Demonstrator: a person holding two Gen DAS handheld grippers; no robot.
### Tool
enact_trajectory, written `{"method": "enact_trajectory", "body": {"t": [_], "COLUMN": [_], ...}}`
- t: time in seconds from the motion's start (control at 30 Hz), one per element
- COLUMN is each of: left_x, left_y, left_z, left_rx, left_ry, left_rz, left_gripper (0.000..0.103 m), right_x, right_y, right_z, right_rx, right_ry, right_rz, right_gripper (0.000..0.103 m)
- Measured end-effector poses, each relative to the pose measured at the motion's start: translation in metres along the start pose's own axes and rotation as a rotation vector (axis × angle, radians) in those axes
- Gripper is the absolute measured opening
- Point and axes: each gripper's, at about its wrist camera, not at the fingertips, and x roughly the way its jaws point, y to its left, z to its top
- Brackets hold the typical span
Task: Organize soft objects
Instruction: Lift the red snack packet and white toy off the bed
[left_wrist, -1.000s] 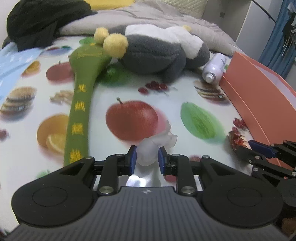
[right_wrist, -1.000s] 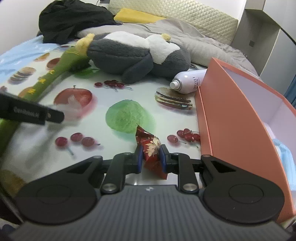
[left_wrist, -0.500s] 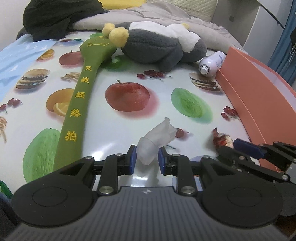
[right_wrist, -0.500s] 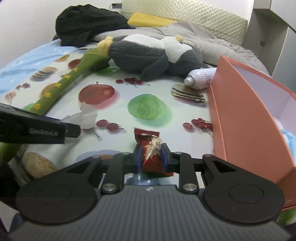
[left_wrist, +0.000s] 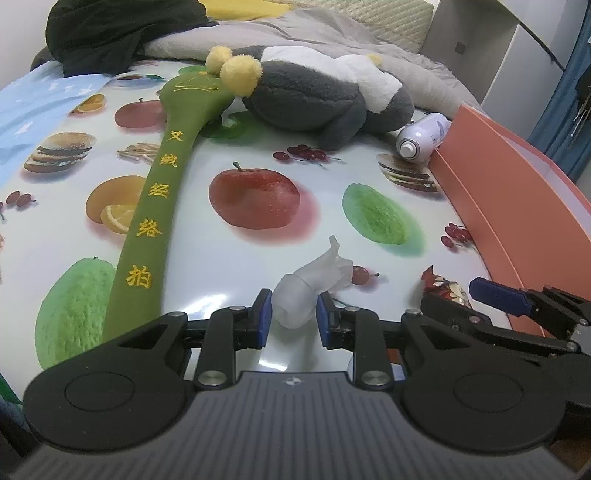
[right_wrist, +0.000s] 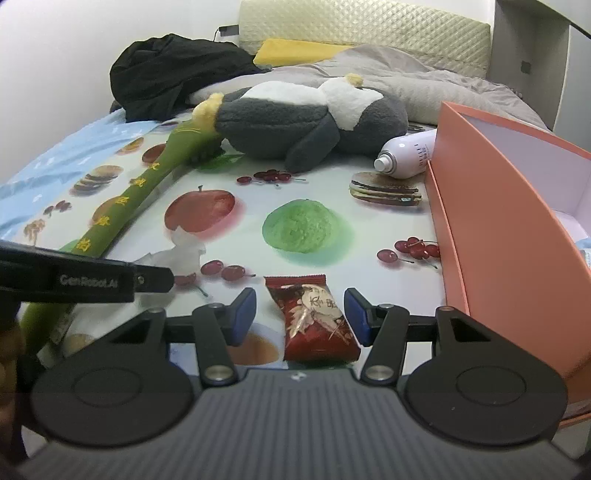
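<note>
My left gripper (left_wrist: 293, 317) is shut on a crumpled white plastic wrapper (left_wrist: 310, 288), low over the fruit-print cloth (left_wrist: 258, 258). My right gripper (right_wrist: 300, 314) is open, its jaws on either side of a red snack packet (right_wrist: 316, 317) that lies flat on the cloth. The packet also shows in the left wrist view (left_wrist: 445, 290). A long green plush stick (left_wrist: 162, 206) with yellow pompoms and a grey-and-white plush toy (left_wrist: 321, 96) lie farther back. The wrapper shows in the right wrist view (right_wrist: 181, 253) too.
An orange box (right_wrist: 509, 221) stands open along the right edge. A white spray bottle (right_wrist: 406, 151) lies beside its far corner. A black garment (right_wrist: 173, 74), a yellow pillow (right_wrist: 291, 50) and a grey blanket (right_wrist: 424, 85) are heaped at the back.
My right gripper has opened and the red snack packet now lies flat on the cloth between its jaws. Both grippers have drawn back toward me; the left still holds the wrapper.
</note>
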Motion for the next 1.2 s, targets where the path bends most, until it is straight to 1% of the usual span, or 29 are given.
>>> {"method": "enact_trajectory", "body": {"t": [0.13, 0.23, 0.3, 0.43, 0.53, 0.7, 0.8, 0.93, 1.0, 1.2], "left_x": [0.0, 0.0, 0.001, 0.003, 0.004, 0.003, 0.002, -0.003, -0.009, -0.024], "left_y": [0.0, 0.0, 0.0, 0.0, 0.0, -0.009, -0.009, -0.006, -0.008, -0.017], "left_z": [0.001, 0.0, 0.0, 0.001, 0.001, -0.001, -0.001, 0.001, 0.001, 0.001], "left_rx": [-0.002, -0.002, 0.0, 0.009, 0.008, 0.074, 0.068, 0.033, 0.032, 0.008], "left_ry": [-0.001, -0.002, -0.002, 0.0, -0.002, -0.018, -0.016, -0.001, 0.0, 0.019], "left_rz": [-0.002, -0.002, -0.003, -0.005, -0.008, 0.017, 0.013, -0.007, -0.008, -0.033], "left_gripper": [0.03, 0.03, 0.03, 0.031, 0.031, 0.031, 0.031, 0.031, 0.031, 0.031], "right_x": [0.003, 0.006, 0.007, 0.01, 0.014, 0.014, 0.014, 0.007, 0.001, -0.02], "right_y": [-0.006, -0.013, -0.017, -0.02, -0.022, -0.027, -0.025, -0.021, -0.019, -0.014], "right_z": [0.0, 0.0, 0.0, -0.002, -0.004, -0.002, 0.0, 0.006, 0.009, 0.014], "right_rx": [0.015, 0.064, 0.089, 0.117, 0.131, 0.164, 0.162, 0.154, 0.15, 0.164], "right_ry": [-0.006, -0.002, 0.0, 0.011, 0.031, 0.047, 0.057, 0.053, 0.046, 0.06], "right_rz": [0.002, 0.024, 0.021, 0.039, 0.03, 0.043, 0.037, 0.032, 0.027, 0.004], "right_gripper": [0.055, 0.055, 0.055, 0.049, 0.047, 0.043, 0.041, 0.04, 0.04, 0.039]}}
